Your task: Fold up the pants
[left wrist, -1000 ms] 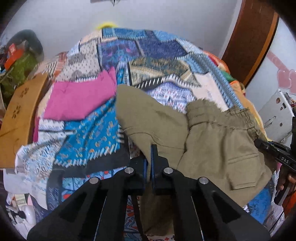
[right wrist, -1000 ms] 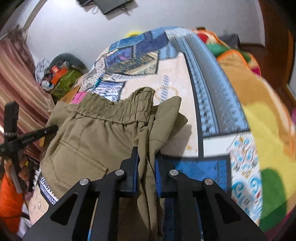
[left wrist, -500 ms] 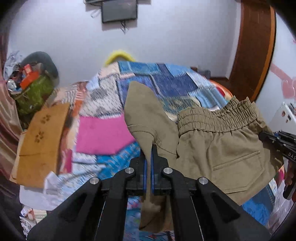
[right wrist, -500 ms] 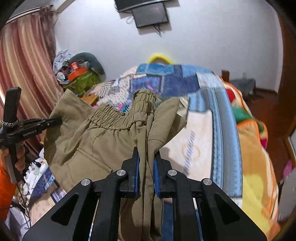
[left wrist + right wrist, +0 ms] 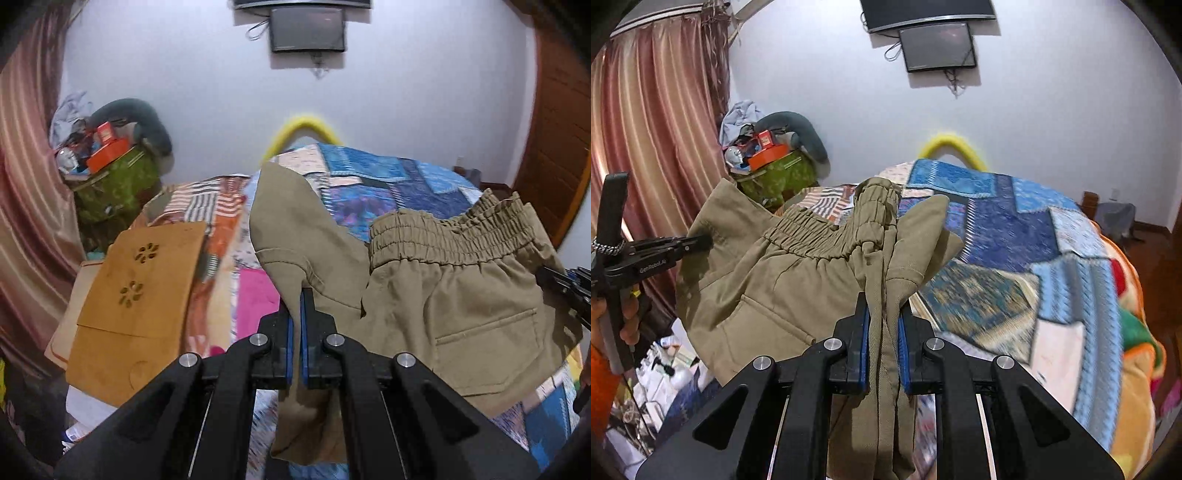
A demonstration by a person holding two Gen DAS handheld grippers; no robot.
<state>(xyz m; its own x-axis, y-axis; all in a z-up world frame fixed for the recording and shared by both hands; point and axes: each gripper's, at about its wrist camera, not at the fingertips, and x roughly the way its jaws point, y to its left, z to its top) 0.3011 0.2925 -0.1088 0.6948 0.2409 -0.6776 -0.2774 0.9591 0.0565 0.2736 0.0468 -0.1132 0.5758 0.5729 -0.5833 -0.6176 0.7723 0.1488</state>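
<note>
The khaki pants (image 5: 454, 295) hang in the air between the two grippers, held above a bed covered by a patchwork quilt (image 5: 388, 181). They are short-legged with a gathered elastic waistband (image 5: 443, 240) that runs across the top, ruched and slightly wavy, and a welt back pocket (image 5: 487, 325) faces the left wrist camera. The cloth is matte and lightly creased.

The left gripper (image 5: 295, 321) is clamped on a thin edge of the fabric, its blue-lined fingers pressed nearly together, and a flap of cloth stands up in a point just beyond its tips while the rest hangs below. The right gripper (image 5: 882, 325) is clenched on a thicker bunch of folded layers, so its fingers stand a little wider; the bunched waistband end (image 5: 877, 195) rises straight ahead of it and a leg panel flares to its right. Seen from the right wrist, the left gripper (image 5: 701, 242) pinches the far corner of the pants, out to the left.

Against half a second ago, both cameras have tilted further up: more of the white wall and the wall-mounted screen (image 5: 938, 46) shows, and the quilt sits lower in view. The pants are stretched out a little flatter between the grippers, and both grips are unchanged. To the left of the left gripper lies a brown wooden board (image 5: 136, 299) with flower-shaped cutouts.
</note>
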